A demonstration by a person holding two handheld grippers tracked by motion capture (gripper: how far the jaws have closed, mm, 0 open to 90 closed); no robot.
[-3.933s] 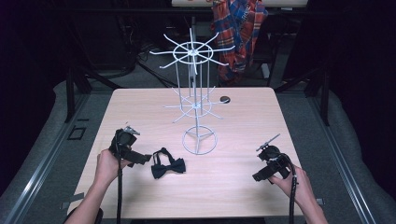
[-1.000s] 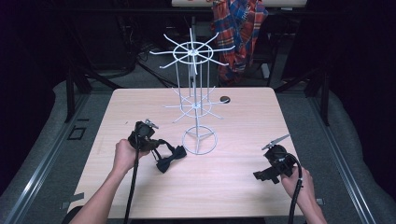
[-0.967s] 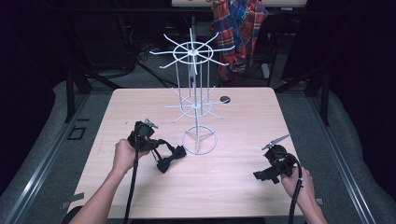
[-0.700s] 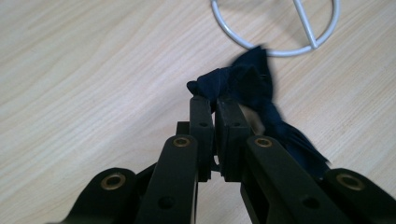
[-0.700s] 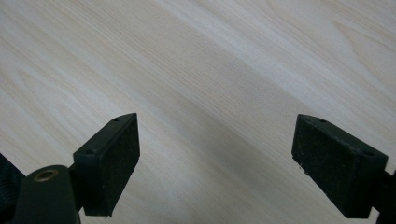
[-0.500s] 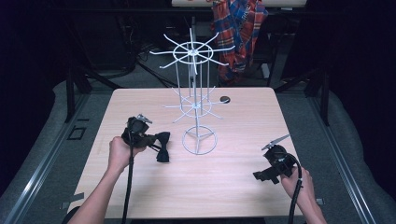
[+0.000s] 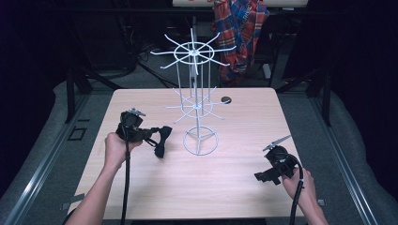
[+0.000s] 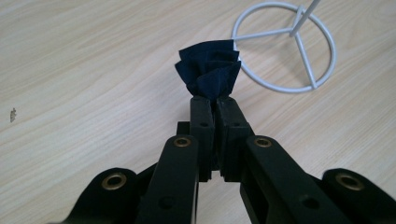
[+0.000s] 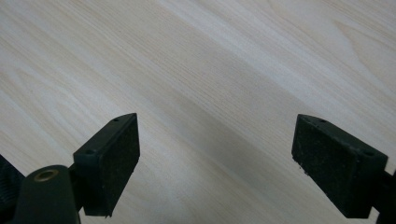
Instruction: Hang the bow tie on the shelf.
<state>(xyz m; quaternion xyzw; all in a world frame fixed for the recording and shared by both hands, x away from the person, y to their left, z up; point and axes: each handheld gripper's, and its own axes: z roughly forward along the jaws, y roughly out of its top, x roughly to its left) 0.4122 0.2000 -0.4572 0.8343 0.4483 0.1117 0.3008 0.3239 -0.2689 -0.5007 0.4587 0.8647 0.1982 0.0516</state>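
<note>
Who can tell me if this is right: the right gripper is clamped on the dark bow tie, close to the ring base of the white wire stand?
Not quite: the left gripper is the one clamped on the dark bow tie, close to the ring base of the white wire stand, as the left gripper view shows. The right gripper has open jaws over the table.

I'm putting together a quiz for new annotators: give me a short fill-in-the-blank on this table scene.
1. The left tongs are shut on a dark cloth ____.
2. The jaws of the right tongs stand ____, with nothing between them but bare table.
3. The arms of the white wire rack carry ____ items.

Missing words: bow tie; open; no.
</note>
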